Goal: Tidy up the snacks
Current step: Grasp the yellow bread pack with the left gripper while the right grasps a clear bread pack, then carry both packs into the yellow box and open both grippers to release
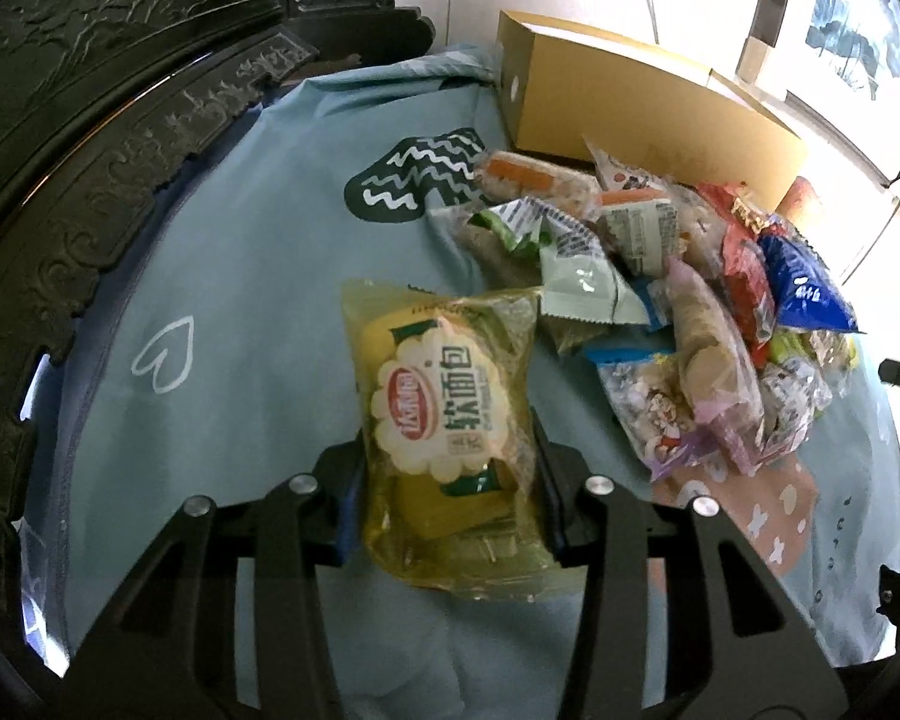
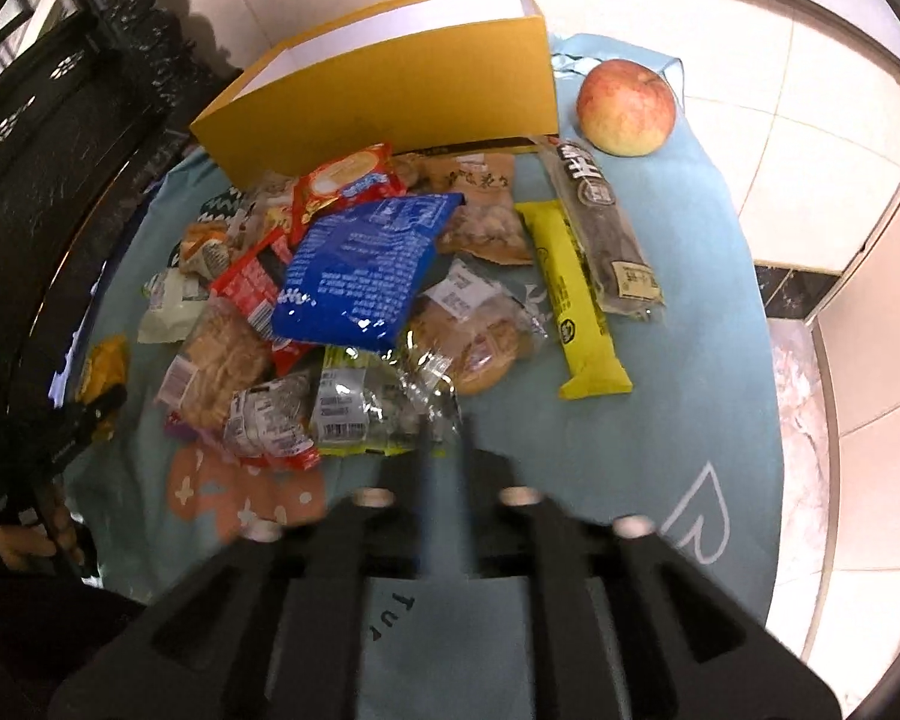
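Bread packet [image 1: 444, 420] clamped in left hand-held gripper [image 1: 450, 480]

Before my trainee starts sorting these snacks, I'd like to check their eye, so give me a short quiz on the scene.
1. True or false: the left claw grips the yellow bread packet.
2. What lies beside the yellow box? A banana, B apple, C orange.
3. What colour is the large packet on top of the snack pile?
Key: 1 true; 2 B; 3 blue.
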